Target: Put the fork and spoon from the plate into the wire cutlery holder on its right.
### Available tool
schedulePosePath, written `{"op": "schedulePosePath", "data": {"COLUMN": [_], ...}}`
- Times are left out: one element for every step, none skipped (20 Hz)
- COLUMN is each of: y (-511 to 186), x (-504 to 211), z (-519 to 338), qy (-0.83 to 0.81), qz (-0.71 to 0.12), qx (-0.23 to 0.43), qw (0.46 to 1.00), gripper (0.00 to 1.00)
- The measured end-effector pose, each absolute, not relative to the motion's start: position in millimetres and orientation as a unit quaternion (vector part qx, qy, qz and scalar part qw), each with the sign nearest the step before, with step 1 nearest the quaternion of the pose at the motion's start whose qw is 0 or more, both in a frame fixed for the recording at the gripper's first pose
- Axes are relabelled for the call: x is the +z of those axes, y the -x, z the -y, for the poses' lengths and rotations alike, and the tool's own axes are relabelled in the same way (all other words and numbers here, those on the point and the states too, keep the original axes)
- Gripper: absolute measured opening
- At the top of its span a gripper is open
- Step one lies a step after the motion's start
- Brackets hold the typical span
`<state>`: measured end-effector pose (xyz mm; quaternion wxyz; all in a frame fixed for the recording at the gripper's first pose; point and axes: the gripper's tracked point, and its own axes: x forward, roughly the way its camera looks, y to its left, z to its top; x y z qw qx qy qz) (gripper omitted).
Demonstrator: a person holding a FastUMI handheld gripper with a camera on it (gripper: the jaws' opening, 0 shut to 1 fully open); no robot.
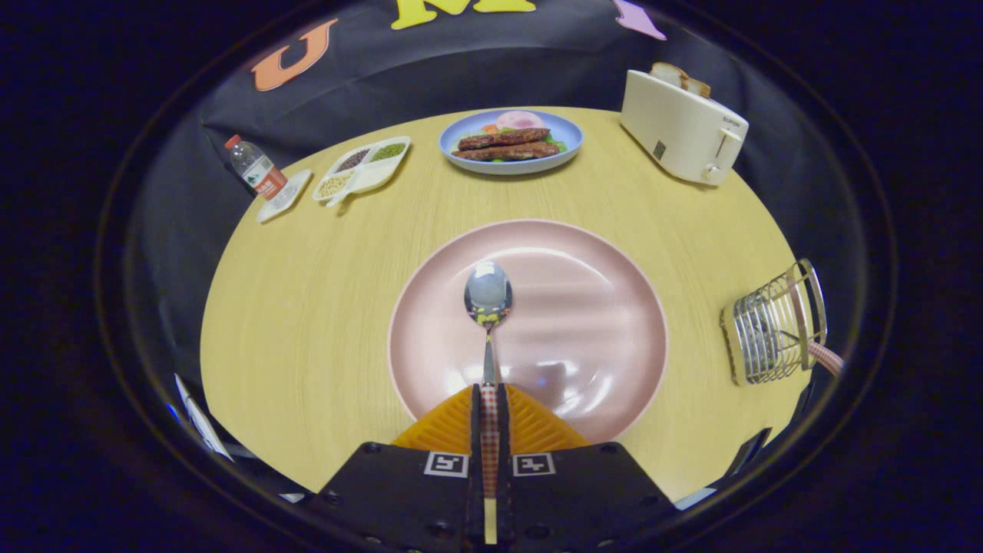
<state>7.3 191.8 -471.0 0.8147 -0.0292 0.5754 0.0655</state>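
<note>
- Gripping the one spoon (pixel 488 307) by its handle, the gripper (pixel 489 399) was closed; the bowl lay ahead over the one plate (pixel 599 307).
- One wire cutlery holder (pixel 772 326) stood to the right.

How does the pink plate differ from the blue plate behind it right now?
The pink plate is nearer and looks larger; the blue plate sits farther back. The pink plate has only the spoon over it, its handle clamped in the hand-held gripper; the blue plate carries food. Both are round and rest on the wooden table.
</note>
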Motion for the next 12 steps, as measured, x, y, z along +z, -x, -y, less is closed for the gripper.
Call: {"op": "schedulePosePath", "data": {"y": [-9.1, -10.4, -10.9, -12.1, -13.0, -14.4, -17.2, -16.2, -18.4, -19.7, -21.8, -23.3], "x": [-464.7, -456.1, -447.4, -438.6, -429.0, -418.8, -409.1, -399.2, -389.2, -379.6, -370.4, -361.7], "z": [-187.5, -183.4, -179.4, -173.8, -167.7, -159.7, -149.7, -140.0, -130.2, -120.1, -109.8, -97.4], "qy": [0.030, 0.031, 0.030, 0.029, 0.029, 0.030, 0.035, 0.040, 0.043, 0.045, 0.048, 0.052], "qz": [-0.575, -0.574, -0.574, -0.574, -0.576, -0.576, -0.575, -0.574, -0.573, -0.573, -0.572, -0.572], "qx": [0.070, 0.074, 0.079, 0.083, 0.087, 0.089, 0.089, 0.091, 0.092, 0.093, 0.095, 0.095], "qw": [0.815, 0.815, 0.815, 0.814, 0.813, 0.812, 0.813, 0.813, 0.813, 0.813, 0.813, 0.813], "gripper": [0.06, 0.06, 0.06, 0.06, 0.06, 0.06, 0.06, 0.06, 0.06, 0.06, 0.06, 0.06]}}
